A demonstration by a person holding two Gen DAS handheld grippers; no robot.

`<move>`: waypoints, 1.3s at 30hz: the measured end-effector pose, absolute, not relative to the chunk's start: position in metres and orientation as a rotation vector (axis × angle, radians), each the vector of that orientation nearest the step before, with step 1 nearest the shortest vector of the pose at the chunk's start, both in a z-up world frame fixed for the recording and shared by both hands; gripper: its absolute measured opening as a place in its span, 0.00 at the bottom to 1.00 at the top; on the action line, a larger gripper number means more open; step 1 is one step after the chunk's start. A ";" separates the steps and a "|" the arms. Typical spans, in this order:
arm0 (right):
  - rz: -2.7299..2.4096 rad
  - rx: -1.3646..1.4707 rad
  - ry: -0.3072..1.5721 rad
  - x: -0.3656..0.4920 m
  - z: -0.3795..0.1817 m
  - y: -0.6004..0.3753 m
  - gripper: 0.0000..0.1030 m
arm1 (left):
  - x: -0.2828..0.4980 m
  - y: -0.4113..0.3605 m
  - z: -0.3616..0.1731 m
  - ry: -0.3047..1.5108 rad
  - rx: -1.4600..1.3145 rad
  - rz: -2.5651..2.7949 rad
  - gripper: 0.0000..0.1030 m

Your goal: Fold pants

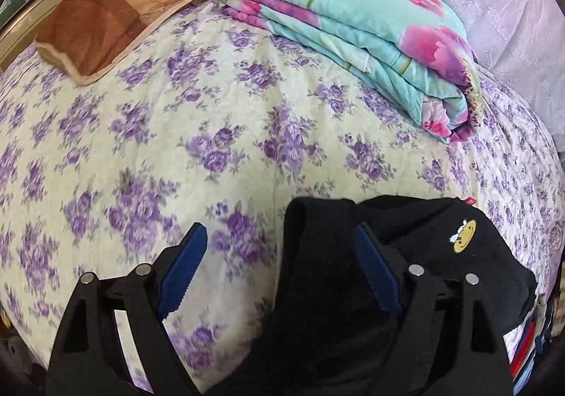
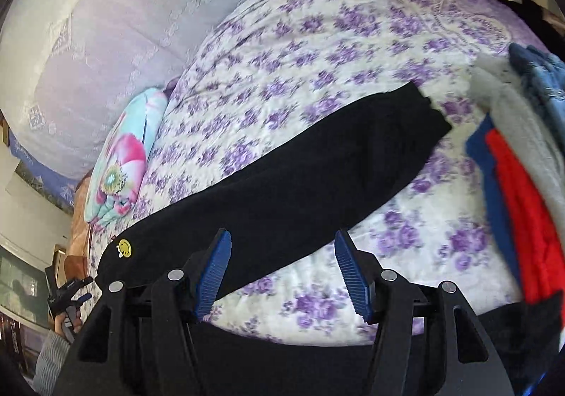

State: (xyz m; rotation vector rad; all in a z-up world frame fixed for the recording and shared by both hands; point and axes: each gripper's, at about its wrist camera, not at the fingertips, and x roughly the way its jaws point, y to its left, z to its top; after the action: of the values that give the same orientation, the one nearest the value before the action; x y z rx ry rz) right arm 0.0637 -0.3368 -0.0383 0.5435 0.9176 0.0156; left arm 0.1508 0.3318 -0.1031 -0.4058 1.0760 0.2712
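No readable text; yellow smiley patch (image 1: 464,236) on black pants (image 2: 282,177).

both wrist views downward, bed (image 1: 176,148) shared

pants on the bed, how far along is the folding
Done: the black pants lie on the floral bedspread as one long narrow strip, apparently with the legs laid together. In hand: nothing; the left hand-held gripper and right hand-held gripper are both open above the cloth. Left: folding the strip across its length into a compact stack.
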 end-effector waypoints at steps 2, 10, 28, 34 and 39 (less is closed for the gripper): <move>0.025 0.539 0.936 0.065 -0.041 -0.325 0.60 | 0.160 0.335 -0.107 1.078 -0.376 0.233 0.80; 0.175 0.457 0.956 0.106 -0.033 -0.271 0.60 | 0.177 0.327 -0.128 1.106 -0.343 -0.003 0.36; 0.727 -0.299 1.175 0.295 -0.096 -0.187 0.23 | 0.180 0.314 -0.109 1.129 -0.287 -0.007 0.09; 0.848 -0.406 1.231 0.295 -0.121 -0.179 0.24 | 0.190 0.311 -0.117 1.173 -0.261 0.022 0.09; 0.917 -0.414 1.258 0.289 -0.113 -0.184 0.25 | 0.193 0.309 -0.117 1.185 -0.253 0.039 0.09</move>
State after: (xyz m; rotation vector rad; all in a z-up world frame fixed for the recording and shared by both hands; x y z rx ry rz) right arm 0.2885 -0.1836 -0.1130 -0.4145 1.2585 0.9172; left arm 0.1933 0.3092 -0.1165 -0.2532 1.1853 0.0391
